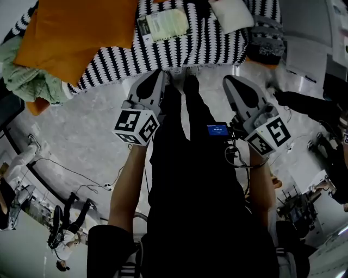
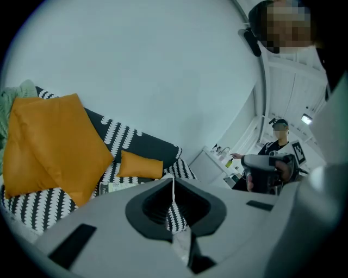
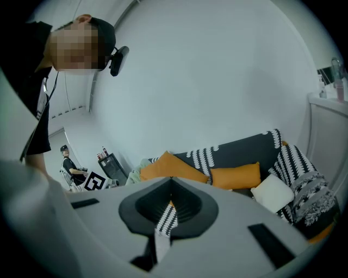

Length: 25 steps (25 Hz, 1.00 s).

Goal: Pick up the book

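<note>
The book (image 1: 163,24) lies flat on the striped sofa (image 1: 212,46), between the big orange cushion (image 1: 76,32) and the white pillow (image 1: 231,13). It is not touching either of them. I am standing off the sofa's front edge with both claws held out over the floor, well short of the seat.

What matters for the reach is that my left claw (image 1: 161,73) points almost straight at the book, which lies dead ahead of its tips and further onto the seat. My right claw (image 1: 227,80) sits off to the side and aims nearer the white pillow. So I judge the left to be the closer claw, with the straighter line in.

The book's long side runs across my view, roughly along the sofa's front edge, with its near long edge facing me.

From the left claw's own camera the book (image 2: 117,186) peeks over the edge of one jaw. It sits to the left of the tips, just in front of a small orange cushion (image 2: 140,165).

Both claws are closed and empty, each with its tips meeting and nothing between them: the left (image 2: 173,176) and the right (image 3: 171,179). I would have to open the left claw before going in. With the book lying flat, I expect to come at that near edge.
</note>
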{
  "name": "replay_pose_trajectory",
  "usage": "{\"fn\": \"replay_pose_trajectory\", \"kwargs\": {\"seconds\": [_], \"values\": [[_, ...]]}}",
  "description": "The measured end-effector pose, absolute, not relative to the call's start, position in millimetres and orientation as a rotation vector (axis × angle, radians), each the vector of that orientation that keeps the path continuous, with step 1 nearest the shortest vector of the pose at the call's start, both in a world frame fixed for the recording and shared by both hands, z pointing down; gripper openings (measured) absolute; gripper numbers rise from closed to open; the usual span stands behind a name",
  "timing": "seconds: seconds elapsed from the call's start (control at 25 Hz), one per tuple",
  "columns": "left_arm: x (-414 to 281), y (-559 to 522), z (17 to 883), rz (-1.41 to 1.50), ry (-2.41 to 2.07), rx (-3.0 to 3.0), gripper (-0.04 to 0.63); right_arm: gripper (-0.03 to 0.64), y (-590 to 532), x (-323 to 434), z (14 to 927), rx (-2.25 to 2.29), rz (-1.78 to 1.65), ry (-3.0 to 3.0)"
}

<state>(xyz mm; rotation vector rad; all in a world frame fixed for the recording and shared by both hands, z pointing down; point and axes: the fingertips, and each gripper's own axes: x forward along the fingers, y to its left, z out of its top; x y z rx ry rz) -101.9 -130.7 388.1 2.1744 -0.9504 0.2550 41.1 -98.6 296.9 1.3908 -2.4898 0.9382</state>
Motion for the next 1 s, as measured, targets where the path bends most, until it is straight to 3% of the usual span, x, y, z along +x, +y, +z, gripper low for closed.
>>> {"fn": "replay_pose_trajectory", "kwargs": {"seconds": [1.0], "values": [[-74,-161,597,0.11,-1.091,1.797,0.103,0.017,-121,58,412,1.09,1.016,-2.506]]}}
